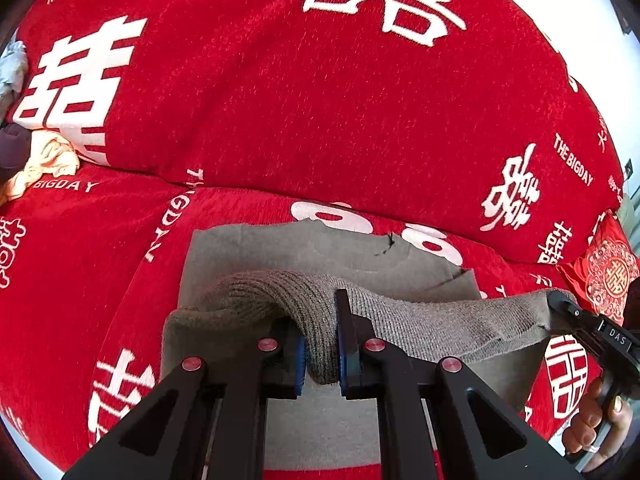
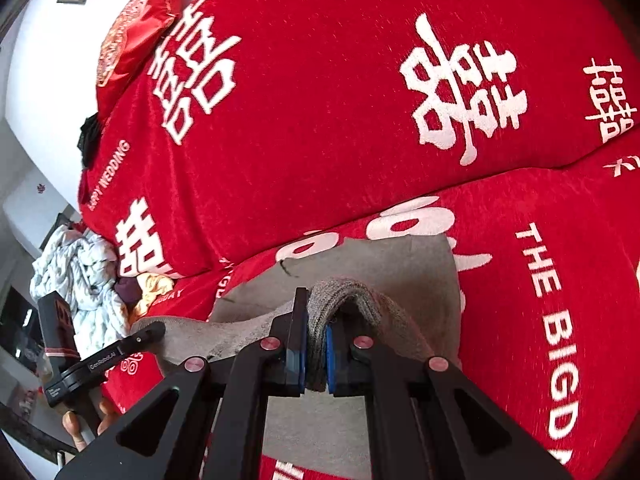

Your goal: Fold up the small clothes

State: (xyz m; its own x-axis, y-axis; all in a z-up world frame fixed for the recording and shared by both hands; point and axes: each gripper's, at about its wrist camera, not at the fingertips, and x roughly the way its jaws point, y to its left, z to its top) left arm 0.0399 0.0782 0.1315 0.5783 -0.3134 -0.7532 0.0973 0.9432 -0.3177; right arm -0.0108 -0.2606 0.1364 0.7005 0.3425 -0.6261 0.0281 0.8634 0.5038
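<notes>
A grey knitted garment [image 1: 420,332] lies on the red sofa seat [image 1: 80,264], its near ribbed edge lifted off the flat part [image 2: 380,264]. My left gripper [image 1: 320,340] is shut on a bunched fold of that ribbed edge, near its left corner. My right gripper [image 2: 316,348] is shut on the same edge farther right, with knit squeezed between its blue pads [image 2: 331,356]. The raised edge stretches between the two grippers. In the left wrist view the right gripper [image 1: 568,308] holds the far corner. In the right wrist view the left gripper [image 2: 154,330] shows at the left.
The red backrest [image 1: 320,100] with white characters rises right behind the garment. A heap of other clothes, peach [image 1: 52,156] and pale blue-white [image 2: 80,280], sits at the sofa's left end. A red embroidered cushion [image 1: 608,276] lies at the right end. Fingers of a hand [image 1: 592,428] grip the right handle.
</notes>
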